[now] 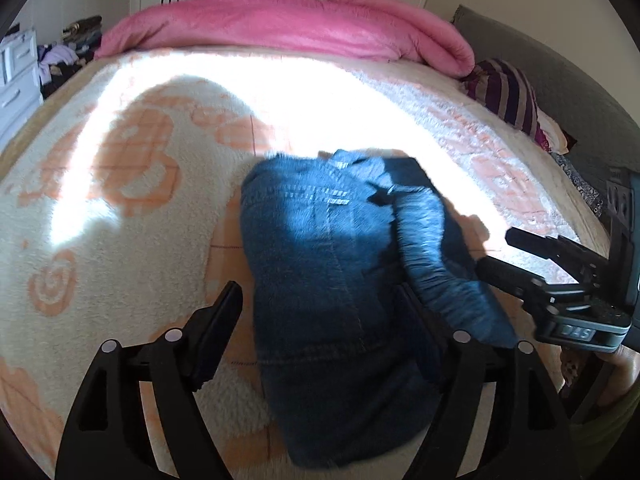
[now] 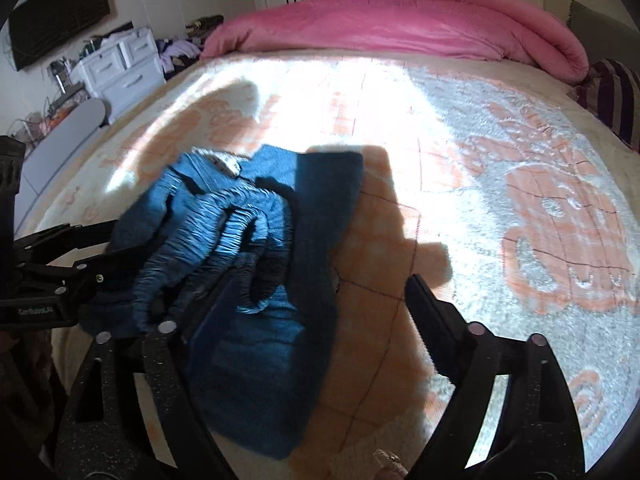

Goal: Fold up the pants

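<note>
Left tool (image 1: 320,328) wide open, folded blue pants (image 1: 340,272) between fingers, no grip visible. Right tool (image 2: 316,304) wide open, left finger over pants, right finger above bed blanket (image 2: 500,128). Pants bunched on bed, elastic waistband topmost. Right view alone shows white drawers (image 2: 120,68); left view, striped pillow (image 1: 508,92).

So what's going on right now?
Left gripper and right gripper open. Jeans folded on blanket. Nothing in the way.
</note>
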